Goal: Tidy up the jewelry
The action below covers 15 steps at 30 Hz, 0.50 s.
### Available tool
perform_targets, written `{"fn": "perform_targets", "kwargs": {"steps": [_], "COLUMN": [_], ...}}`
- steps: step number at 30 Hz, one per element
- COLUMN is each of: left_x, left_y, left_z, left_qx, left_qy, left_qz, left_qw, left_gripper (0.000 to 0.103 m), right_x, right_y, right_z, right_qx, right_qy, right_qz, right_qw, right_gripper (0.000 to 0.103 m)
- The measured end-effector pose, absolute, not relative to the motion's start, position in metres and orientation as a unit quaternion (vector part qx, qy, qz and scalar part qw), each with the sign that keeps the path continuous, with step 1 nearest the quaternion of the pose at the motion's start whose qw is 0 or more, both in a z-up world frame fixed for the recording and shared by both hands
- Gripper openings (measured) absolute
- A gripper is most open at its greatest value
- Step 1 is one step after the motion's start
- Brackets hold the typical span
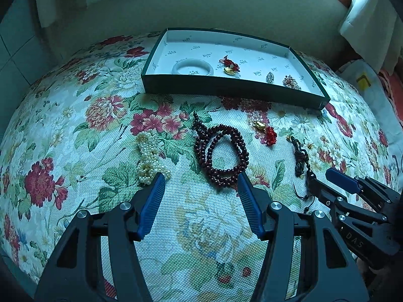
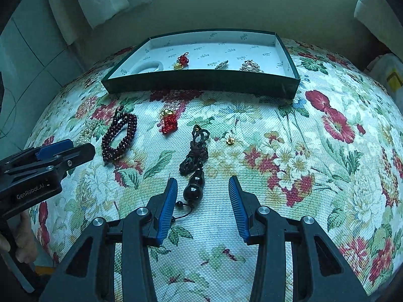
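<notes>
The cord necklace (image 2: 195, 151) with two dark round beads lies on the flowery table (image 2: 302, 176), on the near side of the box (image 2: 201, 85). It runs long-ways, one end toward the box and the bead end toward the right tongs (image 2: 202, 183). The beads sit just inside the gap of the right tongs, close to the left blue pad (image 2: 167, 209), not in the middle. The right tongs are spread apart and hold nothing. I think they need to slide a little to the left so the beads are centred before they squeeze.

The left tongs (image 1: 201, 178) are spread apart too, and hold nothing. They point at the gap between the pearls (image 1: 148, 156) and the dark red bead loop (image 1: 221, 153), which both lie on the near side of the box. One pad tip is by the pearls and the other is by the red loop. The right tongs are nearer the cord necklace; the left tongs are nearer the pearls and red loop.

Near the box but outside it I count five things: one pearl bunch, one red bead loop, one red knot charm (image 2: 169, 122), one cord necklace and one tiny gold stud (image 2: 229, 140).

Inside the box I count four: one white bangle (image 1: 192, 66), one red knot charm (image 1: 229, 66) and two sparkly brooches (image 2: 250, 66).
</notes>
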<state>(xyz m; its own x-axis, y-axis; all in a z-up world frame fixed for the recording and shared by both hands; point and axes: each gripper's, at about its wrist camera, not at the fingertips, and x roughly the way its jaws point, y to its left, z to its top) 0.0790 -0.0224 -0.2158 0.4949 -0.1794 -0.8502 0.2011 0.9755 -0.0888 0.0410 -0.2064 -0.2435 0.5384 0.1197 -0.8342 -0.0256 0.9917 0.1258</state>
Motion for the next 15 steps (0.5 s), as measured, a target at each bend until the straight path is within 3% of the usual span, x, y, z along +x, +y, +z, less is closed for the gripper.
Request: {"fn": "perform_targets", "kwargs": {"steps": [8, 15], "left_x": [0.0794, 0.0794], "left_y": [-0.0238, -0.0256], "left_z": [-0.2190, -0.2213], "left_qx": [0.012, 0.012], "left_qy": [0.493, 0.496], "left_qz": [-0.111, -0.111], "left_qw": [0.863, 0.861], "left_gripper": [0.059, 0.059], "right_x": [0.0454, 0.0443], "right_y": [-0.2005, -0.1983], "right_z": [-0.2503, -0.2506], "right_qx": [0.032, 0.014], "right_qy": [0.484, 0.482], "right_qz": [0.038, 0.034], "right_qw": [0.874, 0.875], "right_gripper": [0.036, 0.017]}}
